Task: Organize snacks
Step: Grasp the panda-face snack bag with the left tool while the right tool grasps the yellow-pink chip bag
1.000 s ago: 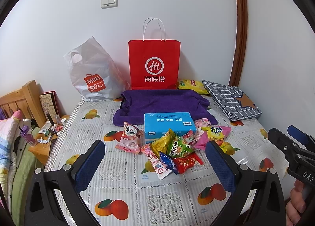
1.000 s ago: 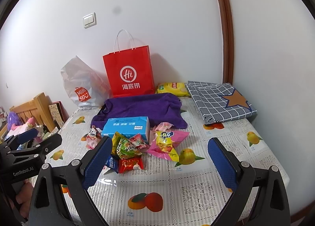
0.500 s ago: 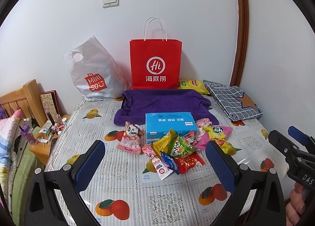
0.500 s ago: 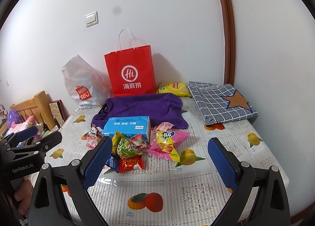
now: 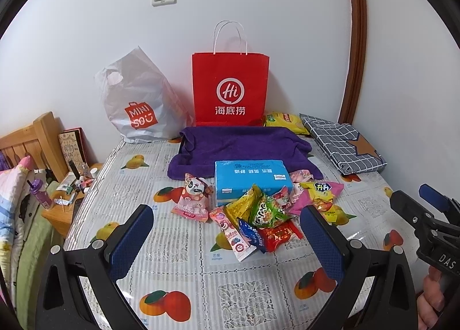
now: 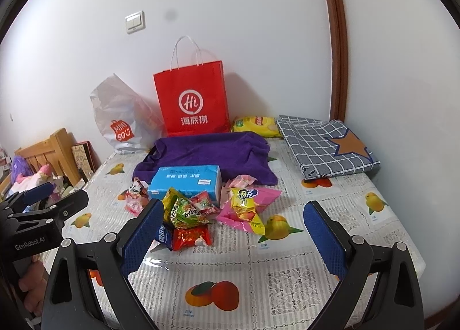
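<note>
Two hand-held grippers hover above a table (image 5: 178, 246) with a fruit-print cover. The left gripper (image 5: 227, 238) has its jaws wide apart and holds nothing. The right gripper (image 6: 234, 232) is the same: jaws spread, empty.

Over the last second almost nothing has changed. Both views have crept slightly nearer the table, and no snack has moved. In my judgement the sorting has not begun and the grippers are only lining up.

The snacks (image 5: 258, 212) lie in a loose heap. Seen from the left gripper, the heap sits between the jaws and just ahead of them, with its right edge beside the right jaw. Seen from the right gripper, the heap lies ahead of the left jaw, which hides part of it; a pink pack (image 6: 247, 206) lies between the jaws, further ahead.

A blue box (image 5: 251, 181) lies flat just beyond the heap, its long axis running across the jaws' line of reach. A pink stick pack (image 5: 234, 235) points diagonally toward the left gripper, its long axis tilted from far left to near right. The other packs point every way.
</note>
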`<state>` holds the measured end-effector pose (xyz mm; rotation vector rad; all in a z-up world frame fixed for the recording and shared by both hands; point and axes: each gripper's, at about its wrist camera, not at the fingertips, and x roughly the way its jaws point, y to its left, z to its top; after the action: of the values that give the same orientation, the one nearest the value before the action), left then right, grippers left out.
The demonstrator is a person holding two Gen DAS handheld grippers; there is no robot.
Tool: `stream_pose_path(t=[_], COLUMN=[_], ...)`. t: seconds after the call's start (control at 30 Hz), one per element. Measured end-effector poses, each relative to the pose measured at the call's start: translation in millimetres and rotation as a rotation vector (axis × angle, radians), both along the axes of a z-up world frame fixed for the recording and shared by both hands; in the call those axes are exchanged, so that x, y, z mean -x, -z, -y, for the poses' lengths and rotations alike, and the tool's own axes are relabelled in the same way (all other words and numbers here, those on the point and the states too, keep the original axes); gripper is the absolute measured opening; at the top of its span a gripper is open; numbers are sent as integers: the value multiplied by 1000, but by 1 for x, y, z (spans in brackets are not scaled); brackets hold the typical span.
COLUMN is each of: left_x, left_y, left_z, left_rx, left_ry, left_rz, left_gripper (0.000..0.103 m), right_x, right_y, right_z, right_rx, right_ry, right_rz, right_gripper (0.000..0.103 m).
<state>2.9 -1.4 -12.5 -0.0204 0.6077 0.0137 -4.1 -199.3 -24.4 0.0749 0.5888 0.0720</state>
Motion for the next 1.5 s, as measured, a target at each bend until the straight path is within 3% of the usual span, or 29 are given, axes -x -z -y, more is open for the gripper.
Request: stream_pose_path(t=[0.37, 0.53, 0.63, 0.77, 0.9, 1.2, 1.5], left_x=[-16, -39, -51, -64, -78, -102, -116], left_y=[30, 52, 63, 78, 92, 106, 113], left_z=[-22, -34, -38, -40, -41, -59, -85], left_rx=[-6, -13, -48, -44, -41, -23, 21], left_ry=[-35, -79, -113, -78, -33, -51, -78], left_rz=[-41, -102, -117, -143, -190, -219, -223], left_gripper=[103, 103, 103, 102, 102, 102, 102], right_x=[-25, -42, -57, -82, -99, -139, -170], right_y=[32, 52, 68, 90, 106, 131, 148], right_z=[-16, -12, -3, 13, 22, 10, -8], right_rx=[-22, 12, 32, -18, -60, -51, -13], right_ry=[-57, -18, 18, 38, 34, 29, 53], right_rz=[-60, -84, -116, -215, -237, -296, -325], right_gripper=[95, 95, 90, 73, 65, 66, 75])
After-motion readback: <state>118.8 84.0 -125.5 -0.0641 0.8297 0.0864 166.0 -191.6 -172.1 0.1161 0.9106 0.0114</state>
